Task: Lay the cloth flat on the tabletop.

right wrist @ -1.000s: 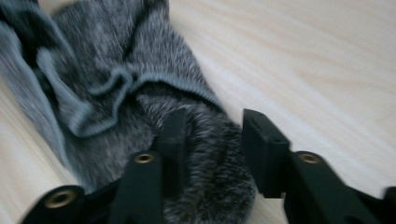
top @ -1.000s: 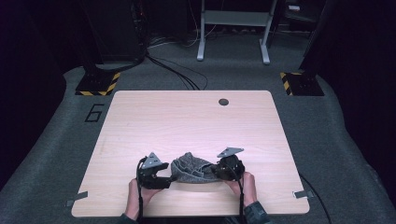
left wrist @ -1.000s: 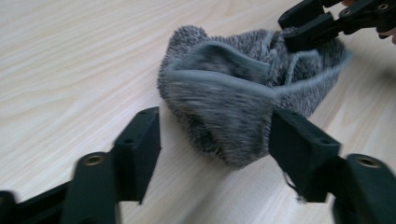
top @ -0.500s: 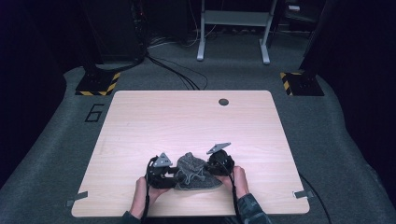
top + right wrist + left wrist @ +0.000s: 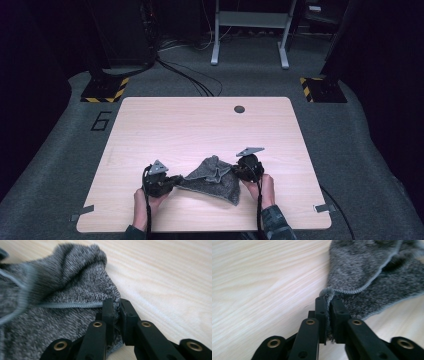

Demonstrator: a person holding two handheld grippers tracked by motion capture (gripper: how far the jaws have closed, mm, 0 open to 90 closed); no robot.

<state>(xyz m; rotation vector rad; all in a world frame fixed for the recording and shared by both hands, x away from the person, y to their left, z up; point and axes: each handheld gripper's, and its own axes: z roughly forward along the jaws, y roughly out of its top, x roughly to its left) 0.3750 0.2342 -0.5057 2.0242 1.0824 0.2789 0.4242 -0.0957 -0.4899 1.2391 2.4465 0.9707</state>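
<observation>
Pale wood grain runs across the table [image 5: 200, 125], which stands on grey carpet in a dark room, with black cables and a metal stand behind it. Near my edge of the table lies a grey fleecy cloth [image 5: 215, 179], rumpled, with a stitched hem. It sits between my two hands, and each gripper has it by one end.

My left gripper [image 5: 172, 182] is at the cloth's left corner. In the left gripper view the jaws have just been closing and now pinch the hemmed corner [image 5: 327, 293], with fabric showing in the thin gap between the pads; the rest of the cloth spreads away up and to the right.

My right gripper [image 5: 239, 170] is at the cloth's right side, slightly farther from me than the left one. Its jaws have also just been closing, and in the right gripper view they grip the edge beside the hem, with the cloth bunched off to the left.

So the cloth's long axis runs roughly from hand to hand, slack and humped in the middle. I judge that the next move depends on drawing my hands apart along that line to pull it flat.
</observation>
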